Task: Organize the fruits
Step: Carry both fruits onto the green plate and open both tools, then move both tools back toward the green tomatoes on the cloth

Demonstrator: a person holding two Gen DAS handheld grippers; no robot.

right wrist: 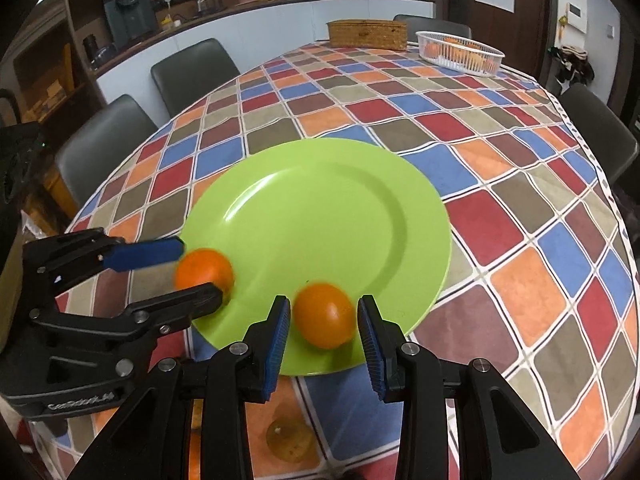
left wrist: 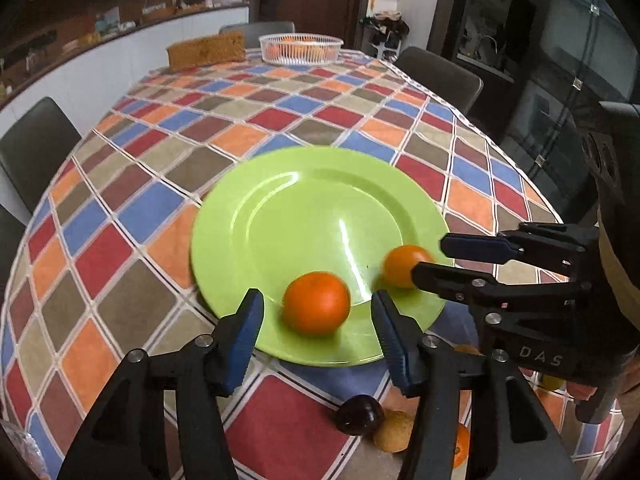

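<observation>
Round orange fruits: two lie on green round plate [left wrist: 280, 184], lower frame; one [left wrist: 317, 303] between our open left claw [left wrist: 318, 316], other [right wrist: 325, 315] between our open right claw [right wrist: 323, 330]. Neither gripped. Dark plum [left wrist: 359, 414], tan fruit [left wrist: 394, 431] left on checkered tabletop [left wrist: 132, 184], bottom.

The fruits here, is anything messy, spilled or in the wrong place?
Nothing is spilled or broken. Two oranges sit on the green plate, but a dark plum and a yellowish fruit lie loose on the tablecloth, not yet tidied.
</observation>
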